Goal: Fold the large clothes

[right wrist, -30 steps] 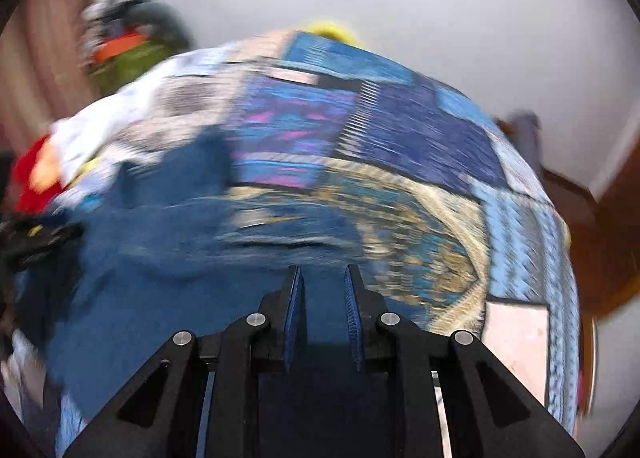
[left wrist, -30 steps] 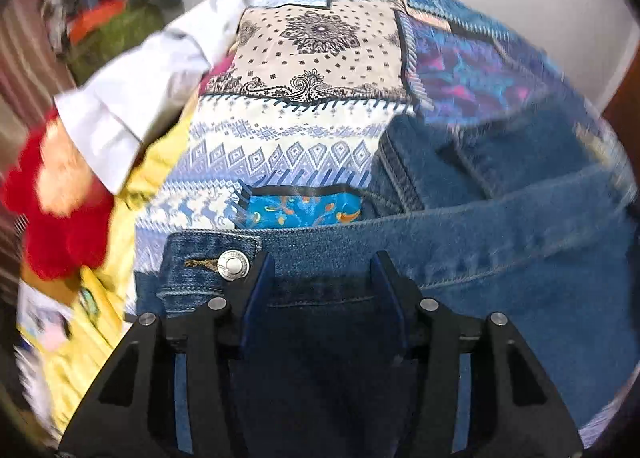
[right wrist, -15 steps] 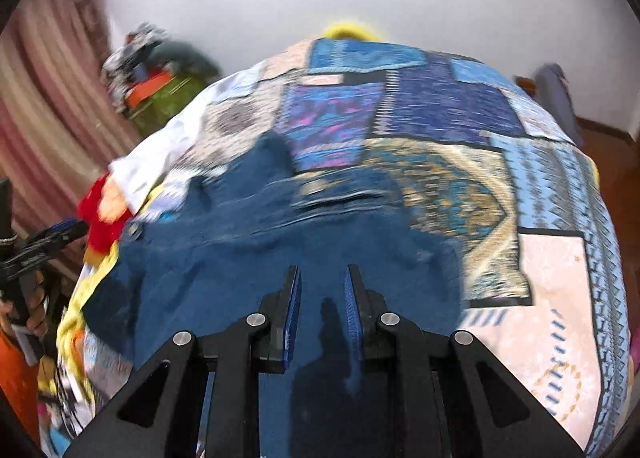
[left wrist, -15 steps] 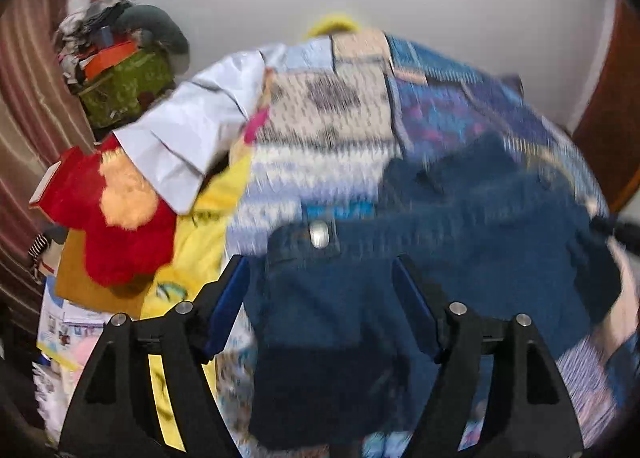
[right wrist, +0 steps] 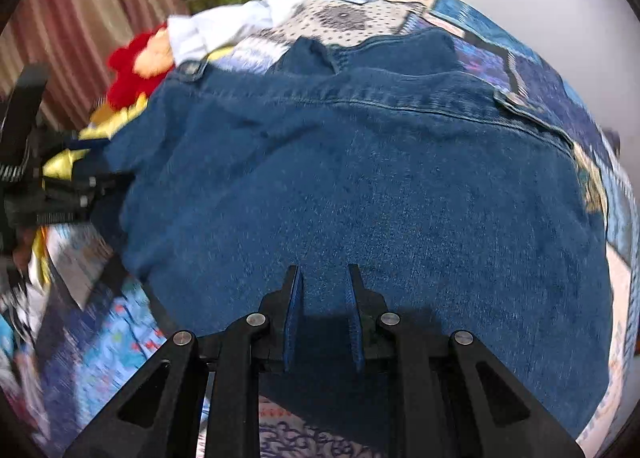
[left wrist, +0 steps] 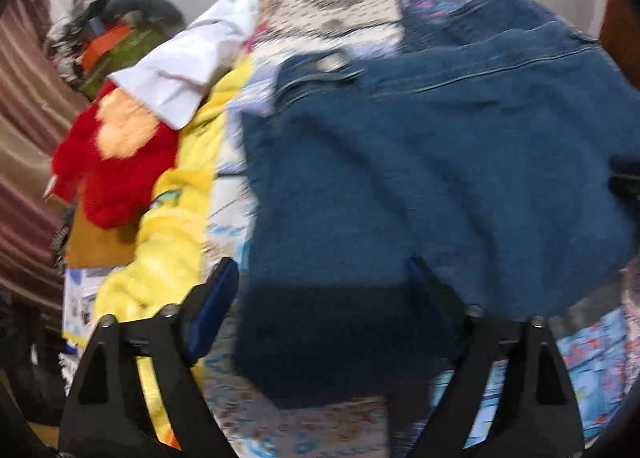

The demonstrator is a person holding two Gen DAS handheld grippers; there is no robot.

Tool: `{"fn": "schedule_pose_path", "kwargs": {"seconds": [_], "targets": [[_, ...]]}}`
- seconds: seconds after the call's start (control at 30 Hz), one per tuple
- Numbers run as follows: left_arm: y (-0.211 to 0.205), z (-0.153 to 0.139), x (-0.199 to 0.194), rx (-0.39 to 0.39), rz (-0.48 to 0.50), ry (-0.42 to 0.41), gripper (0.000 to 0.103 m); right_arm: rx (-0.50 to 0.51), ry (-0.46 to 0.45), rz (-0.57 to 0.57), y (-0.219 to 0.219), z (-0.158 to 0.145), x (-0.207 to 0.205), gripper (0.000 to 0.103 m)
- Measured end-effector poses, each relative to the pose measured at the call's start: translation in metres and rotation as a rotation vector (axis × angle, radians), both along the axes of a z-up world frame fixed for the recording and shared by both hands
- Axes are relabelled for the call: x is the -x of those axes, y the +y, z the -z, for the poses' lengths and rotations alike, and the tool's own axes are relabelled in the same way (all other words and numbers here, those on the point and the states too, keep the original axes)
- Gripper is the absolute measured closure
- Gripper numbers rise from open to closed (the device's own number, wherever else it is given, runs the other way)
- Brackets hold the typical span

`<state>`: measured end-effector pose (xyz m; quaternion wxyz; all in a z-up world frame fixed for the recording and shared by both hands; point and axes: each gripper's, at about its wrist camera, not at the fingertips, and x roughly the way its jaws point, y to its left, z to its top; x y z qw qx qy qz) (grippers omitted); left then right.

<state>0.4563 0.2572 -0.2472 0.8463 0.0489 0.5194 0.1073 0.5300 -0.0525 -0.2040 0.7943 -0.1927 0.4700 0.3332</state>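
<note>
A large blue denim garment [left wrist: 420, 161] lies spread over a patchwork bedspread [left wrist: 344, 13]. Its metal button and collar lie at the far side [right wrist: 192, 67]. My left gripper [left wrist: 322, 266] hovers over the garment's near-left edge. Its jaws are opening and stand wide, with denim below the gap but the pads off the cloth. My right gripper [right wrist: 324, 269] has its narrow jaws shut on the denim garment [right wrist: 380, 177] at its near edge. The left gripper [right wrist: 60, 193] also shows at the left edge of the right wrist view.
A white shirt [left wrist: 192, 65], yellow cloth [left wrist: 172, 225] and a red and orange plush toy [left wrist: 116, 161] lie left of the denim. A heap of green and orange things [left wrist: 116, 41] stands by the striped curtain [left wrist: 24, 129]. A white wall is behind the bed.
The left jaws have spread from half closed on the denim's button edge to wide apart, letting it go. Both grippers have drawn back toward the near edge, and the denim now lies flatter.
</note>
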Motion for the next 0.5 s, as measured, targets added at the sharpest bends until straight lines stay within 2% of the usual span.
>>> {"fn": "schedule_pose_path", "kwargs": {"seconds": [0.13,0.23,0.4,0.5], "targets": [[0.029,0.005,0.008,0.128,-0.071,-0.005,0.008,0.039,-0.030,-0.036,-0.015,-0.001,0.001,0.086],[0.033,0.006,0.014,0.120,-0.080,-0.021,0.005,0.033,-0.025,0.014,-0.041,-0.007,-0.003,0.086],[0.039,0.000,0.029,0.117,-0.109,-0.038,0.005,-0.070,0.050,0.097,-0.089,-0.020,-0.011,0.086],[0.045,-0.004,0.037,0.102,-0.124,-0.039,0.005,-0.025,-0.007,0.142,-0.109,-0.027,-0.008,0.086]]}}
